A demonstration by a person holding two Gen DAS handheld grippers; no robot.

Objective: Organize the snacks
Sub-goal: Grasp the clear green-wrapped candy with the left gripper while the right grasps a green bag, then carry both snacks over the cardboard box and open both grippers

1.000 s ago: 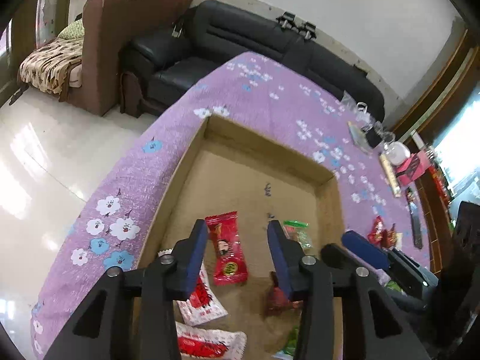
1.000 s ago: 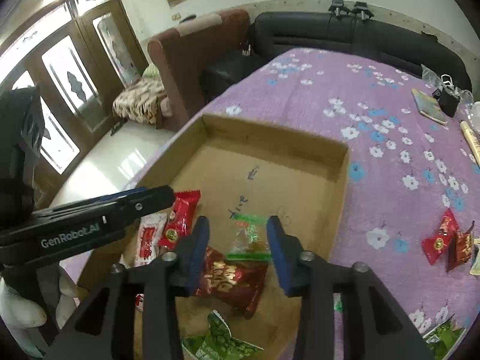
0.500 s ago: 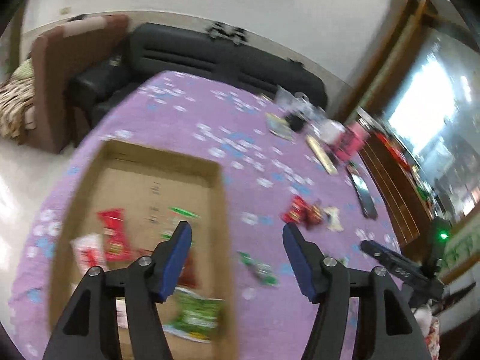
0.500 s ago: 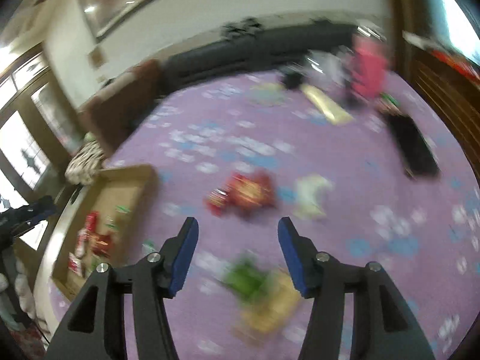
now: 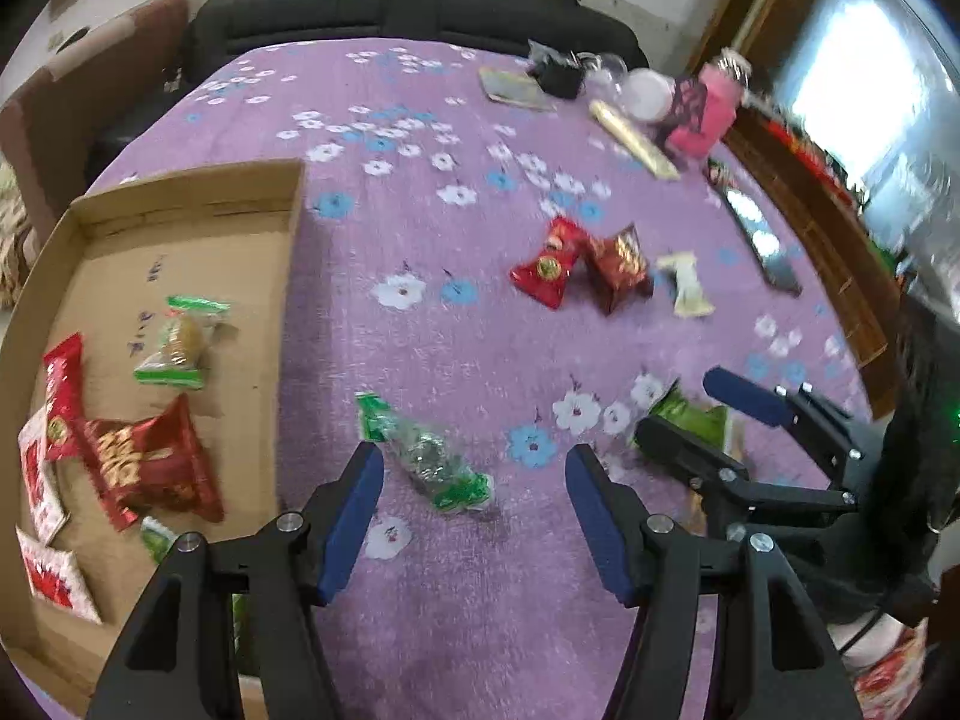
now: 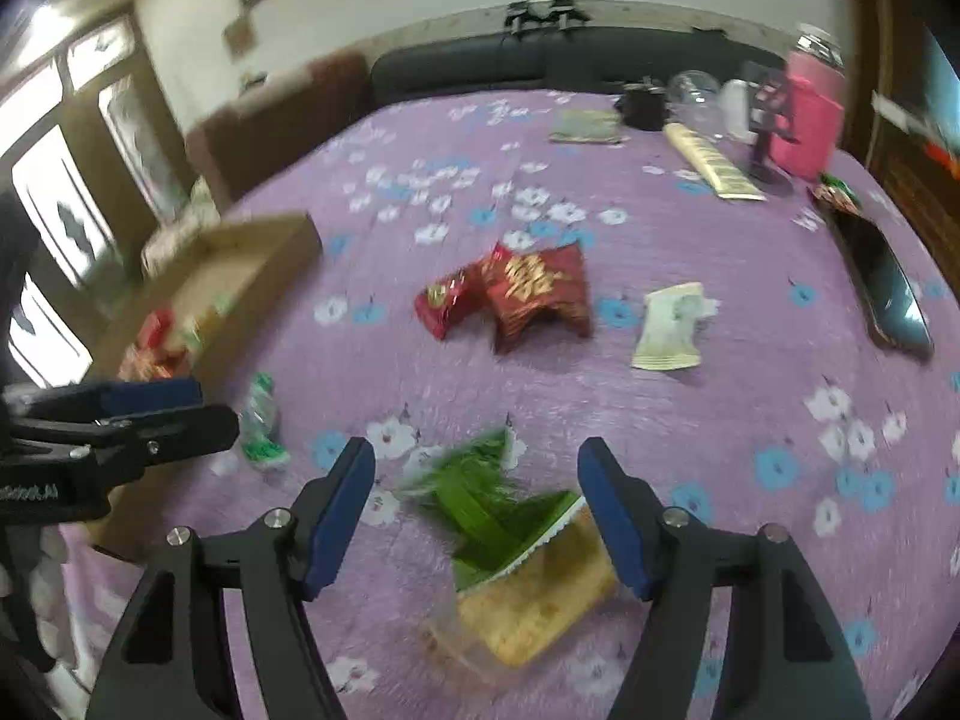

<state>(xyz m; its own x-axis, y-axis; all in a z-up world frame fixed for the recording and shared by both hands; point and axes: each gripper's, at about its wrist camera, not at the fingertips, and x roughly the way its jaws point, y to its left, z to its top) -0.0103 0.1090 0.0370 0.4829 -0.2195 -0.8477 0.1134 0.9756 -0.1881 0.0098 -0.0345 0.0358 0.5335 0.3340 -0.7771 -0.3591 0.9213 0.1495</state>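
A shallow cardboard box (image 5: 180, 192) at the left holds several snack packets, among them a dark red one (image 5: 150, 462). My left gripper (image 5: 474, 468) is open above the purple flowered cloth, and a clear green-ended candy (image 5: 426, 456) lies just ahead between its fingers, untouched. My right gripper (image 6: 477, 462) has its jaws opening. A green packet with a tan cracker (image 6: 498, 522) lies between them, with no pad pressing on it. Two red packets (image 6: 522, 294) and a pale packet (image 6: 669, 324) lie farther out. The left gripper (image 6: 150, 414) shows at the left of the right wrist view.
At the table's far end stand a pink box (image 6: 810, 120), a long gold box (image 6: 714, 168), a flat booklet (image 6: 585, 126) and glassware. A dark slim device (image 6: 888, 294) lies at the right edge. A black sofa (image 5: 408, 12) runs behind the table.
Both grippers have swung right from over the cardboard box to the loose snacks on the cloth. Both jaws stand wider. The dark red packet between the right fingers now lies in the box.
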